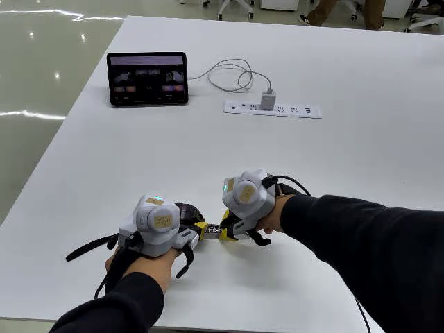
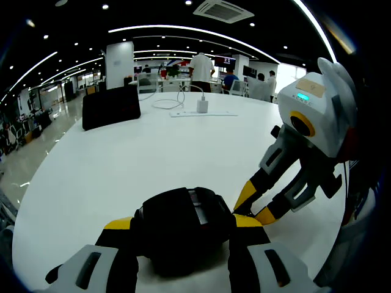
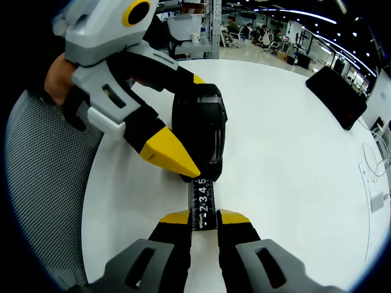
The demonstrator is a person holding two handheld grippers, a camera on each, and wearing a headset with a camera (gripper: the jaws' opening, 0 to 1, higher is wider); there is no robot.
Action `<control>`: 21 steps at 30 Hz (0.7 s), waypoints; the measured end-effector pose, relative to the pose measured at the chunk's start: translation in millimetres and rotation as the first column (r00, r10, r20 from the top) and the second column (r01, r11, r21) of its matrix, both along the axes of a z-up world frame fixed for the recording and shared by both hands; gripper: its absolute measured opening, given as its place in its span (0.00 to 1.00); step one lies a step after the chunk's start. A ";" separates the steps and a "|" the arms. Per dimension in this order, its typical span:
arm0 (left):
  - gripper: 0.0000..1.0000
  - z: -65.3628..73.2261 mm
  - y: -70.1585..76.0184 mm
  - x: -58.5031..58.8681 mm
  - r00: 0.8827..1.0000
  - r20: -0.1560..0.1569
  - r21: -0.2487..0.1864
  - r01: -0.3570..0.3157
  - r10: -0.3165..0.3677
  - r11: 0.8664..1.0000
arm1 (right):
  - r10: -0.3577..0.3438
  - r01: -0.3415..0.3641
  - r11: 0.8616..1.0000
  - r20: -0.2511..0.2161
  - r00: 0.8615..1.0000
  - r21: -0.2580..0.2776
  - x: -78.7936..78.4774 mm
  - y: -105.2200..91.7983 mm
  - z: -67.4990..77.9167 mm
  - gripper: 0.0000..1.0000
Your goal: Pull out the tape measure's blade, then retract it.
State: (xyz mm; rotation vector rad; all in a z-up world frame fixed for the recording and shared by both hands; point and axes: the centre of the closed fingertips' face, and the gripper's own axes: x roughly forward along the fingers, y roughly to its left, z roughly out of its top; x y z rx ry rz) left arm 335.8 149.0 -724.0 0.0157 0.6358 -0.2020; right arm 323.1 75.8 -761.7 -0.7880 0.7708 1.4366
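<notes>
As the two tools meet near the front edge of the white table [image 1: 312,152], the tape measure [image 3: 201,131] sits between them down at the tabletop. It is a chunky black case [image 1: 189,210] with a glossy curved face. Its blade [image 3: 202,204] is out by a short stretch only, dark with pale numerals (2, 3, 4, 5 read clearly in the right gripper view).

The left tool [image 2: 183,223] is clamped on the case, one yellow-tipped jaw pressed to each side. The right tool [image 3: 204,218] is nipped nearly closed on the blade, close to the case.

That tool's jaws cover the blade's end, so I can't make out its hook. In the head view the case is mostly hidden under the left tool, and the blade's markings are too small to read.

Farther back lie a tablet [image 1: 147,78] and a power strip [image 1: 298,109] with a plugged charger [image 1: 268,99] and a looped cable [image 1: 229,73].
</notes>
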 end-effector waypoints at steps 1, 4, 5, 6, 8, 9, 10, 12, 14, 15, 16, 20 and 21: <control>0.55 0.0 0.0 0.0 1.000 0.000 0.000 0.000 0.000 1.000 | 0.001 -0.001 1.000 0.001 1.000 0.001 0.1 0.1 0.1 0.12; 0.55 0.1 0.3 0.0 1.000 -0.001 0.000 0.000 0.000 1.000 | -0.028 0.028 1.000 -0.013 1.000 0.007 0.4 -0.4 0.8 0.12; 0.55 0.1 0.3 0.0 1.000 0.000 -0.001 0.000 0.000 1.000 | -0.033 0.033 0.999 -0.018 0.999 0.010 0.8 -1.3 1.3 0.12; 0.55 0.2 0.3 -0.1 1.000 -0.001 -0.001 0.001 -0.001 1.000 | -0.031 0.031 0.999 -0.018 0.999 0.010 0.7 -3.1 1.5 0.13; 0.55 0.4 0.2 -0.1 1.000 -0.001 -0.001 0.001 -0.001 1.000 | -0.024 0.024 1.000 -0.016 1.000 0.001 -0.5 -8.4 0.4 0.13; 0.55 0.5 0.2 -0.1 1.000 -0.001 -0.001 0.000 0.000 1.000 | -0.015 0.015 1.000 -0.011 1.000 0.003 -1.3 -10.7 -0.1 0.13; 0.55 0.6 0.2 0.0 1.000 -0.001 -0.002 0.000 0.000 1.000 | -0.005 0.005 1.000 -0.003 1.000 0.002 -1.2 -13.0 -0.6 0.13; 0.55 0.6 0.2 -0.1 1.000 0.000 -0.002 0.000 0.000 1.000 | -0.006 0.006 1.000 -0.001 1.000 0.007 -0.8 -14.2 -0.4 0.12; 0.55 0.7 0.1 -0.2 1.000 -0.001 -0.002 0.000 0.000 1.000 | -0.007 0.007 1.000 0.001 1.000 0.017 -0.4 -13.1 -0.6 0.12; 0.55 0.8 0.1 -0.3 1.000 0.000 -0.003 0.000 0.000 1.000 | -0.005 0.005 1.000 0.003 1.000 0.020 -0.5 -12.6 -0.2 0.12; 0.55 0.9 0.1 -0.3 1.000 0.001 -0.003 0.002 -0.002 1.000 | -0.003 0.003 1.000 0.007 1.000 0.024 -0.5 -12.1 0.1 0.11; 0.55 1.3 0.5 -0.4 1.000 -0.003 -0.010 0.002 -0.002 1.000 | 0.002 -0.003 1.000 0.012 1.000 0.027 -0.4 -8.9 0.6 0.11; 0.55 1.5 0.6 -0.6 1.000 -0.003 -0.011 0.003 -0.003 1.000 | 0.004 -0.004 1.000 0.013 1.000 0.027 -0.4 -7.9 0.5 0.11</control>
